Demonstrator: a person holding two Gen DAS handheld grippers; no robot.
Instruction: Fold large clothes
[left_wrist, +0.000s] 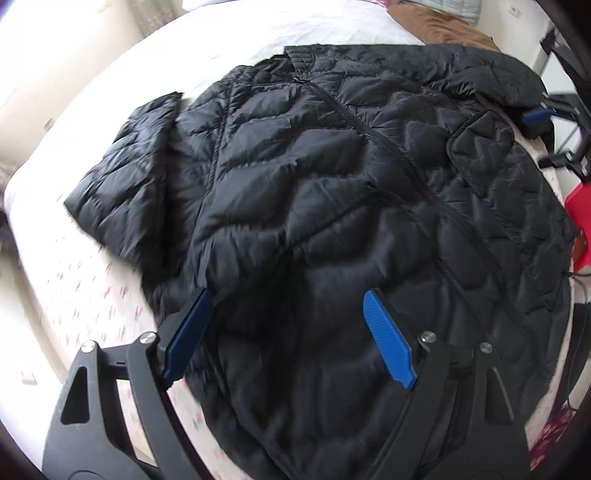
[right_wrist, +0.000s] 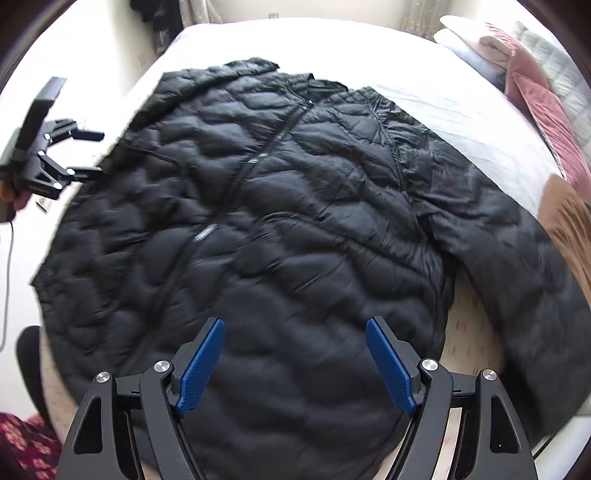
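A bed (right_wrist: 424, 88) is covered by a white sheet, and the black quilted jacket (right_wrist: 280, 236) is laid front-up and zipped across it, presumably so that a flat base for folding is given. One sleeve (left_wrist: 122, 184) is spread outward. The left gripper (left_wrist: 284, 306) and right gripper (right_wrist: 295, 332) are held above the hem, jaws wide apart, with nothing gripped. No containers are seen.

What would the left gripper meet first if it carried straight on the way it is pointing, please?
Most likely the black quilted jacket spread on the bed: the left gripper points steeply down with its jaws open above the jacket's lower body. How far above is unclear.
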